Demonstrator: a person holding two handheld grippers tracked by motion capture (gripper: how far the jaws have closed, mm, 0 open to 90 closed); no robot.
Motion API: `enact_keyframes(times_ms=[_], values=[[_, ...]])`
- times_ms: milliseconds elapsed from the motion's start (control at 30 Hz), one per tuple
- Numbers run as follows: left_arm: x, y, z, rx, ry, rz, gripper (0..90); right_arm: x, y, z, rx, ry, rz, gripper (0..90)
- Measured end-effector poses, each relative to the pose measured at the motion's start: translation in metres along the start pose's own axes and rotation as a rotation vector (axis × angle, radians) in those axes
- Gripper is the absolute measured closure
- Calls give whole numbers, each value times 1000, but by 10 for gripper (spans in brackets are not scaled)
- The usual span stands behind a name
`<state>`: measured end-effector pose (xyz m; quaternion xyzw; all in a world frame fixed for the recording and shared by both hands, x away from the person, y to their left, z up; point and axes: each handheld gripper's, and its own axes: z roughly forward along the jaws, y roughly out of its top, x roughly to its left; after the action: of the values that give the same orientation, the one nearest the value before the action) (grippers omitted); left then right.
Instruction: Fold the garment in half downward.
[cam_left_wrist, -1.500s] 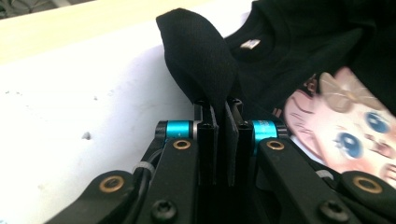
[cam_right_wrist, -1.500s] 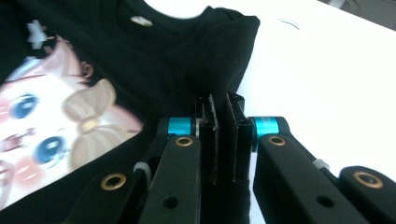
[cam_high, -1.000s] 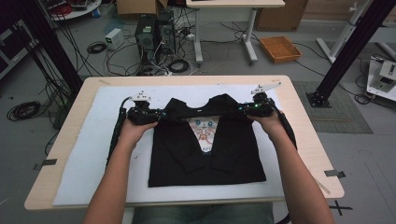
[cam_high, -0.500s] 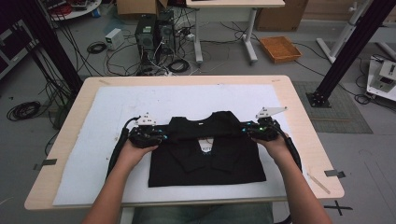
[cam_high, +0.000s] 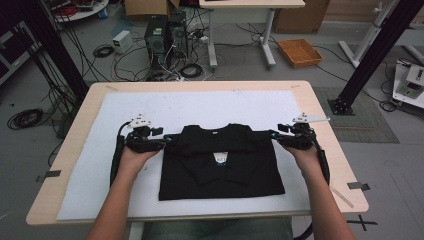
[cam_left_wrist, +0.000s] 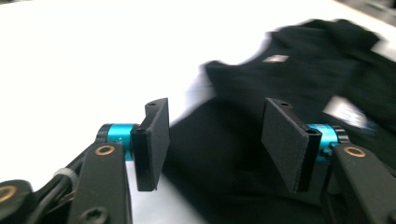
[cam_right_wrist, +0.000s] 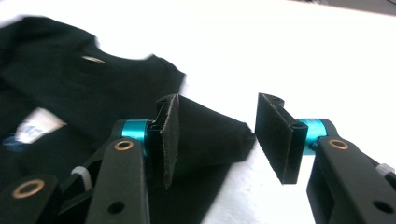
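A black T-shirt (cam_high: 220, 165) lies folded on the white mat (cam_high: 210, 107), collar toward the far side, a small white print at its middle. My left gripper (cam_high: 162, 142) rests at the shirt's left shoulder and my right gripper (cam_high: 274, 138) at its right shoulder. Both pairs of jaws have just been opening. In the left gripper view, the left gripper (cam_left_wrist: 215, 135) stands open over the T-shirt (cam_left_wrist: 289, 79) fabric, pads apart from it. In the right gripper view, a corner of the T-shirt (cam_right_wrist: 70, 93) lies between the right gripper (cam_right_wrist: 219, 133) jaws, with neither pad pressing on it.
The mat covers most of a wooden table (cam_high: 325, 130). Tape pieces (cam_high: 359, 185) stick near its side edges. On the floor beyond stand computer towers (cam_high: 162, 37), cables, a desk leg and a wooden tray (cam_high: 299, 52). A black frame post (cam_high: 372, 55) rises at the right.
Both grippers carried the shirt's shoulders toward the person and lower, then opened and let go. The shirt now lies flat and folded shorter.
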<state>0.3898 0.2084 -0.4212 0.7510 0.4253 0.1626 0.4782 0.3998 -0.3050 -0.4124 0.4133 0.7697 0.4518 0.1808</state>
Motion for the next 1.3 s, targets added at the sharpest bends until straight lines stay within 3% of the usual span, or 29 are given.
enact_keyframes(times_ms=[100,200,333,400,500,600,767,867,967,1067,1167,1300], values=[[13,-3,7,7,28,-49,397,-3,-1,11,32,-28,-8,486],[19,-8,16,28,28,-76,397,-5,-4,24,77,-47,-13,487],[20,-12,27,66,27,-75,397,-6,-9,40,164,-67,-52,517],[21,-13,29,75,25,-81,397,-6,-11,44,185,-61,-47,528],[19,-13,30,101,-2,-75,483,-6,-11,45,183,-55,-43,563],[13,-14,35,136,-11,-43,564,-7,-12,46,181,-27,-24,630],[13,-14,34,140,-36,-55,649,-8,-12,47,173,22,7,746],[10,-14,33,136,-36,-21,713,-9,-12,48,170,31,-1,792],[6,-13,32,139,-27,13,758,-9,-11,45,166,10,-30,819],[2,-12,33,134,-15,8,771,-10,-8,41,145,-15,-54,824],[-2,-12,35,118,-26,-1,777,-13,-6,38,135,-36,-77,825],[-1,-13,40,84,-48,-55,778,-20,-6,37,139,-61,-68,825]])
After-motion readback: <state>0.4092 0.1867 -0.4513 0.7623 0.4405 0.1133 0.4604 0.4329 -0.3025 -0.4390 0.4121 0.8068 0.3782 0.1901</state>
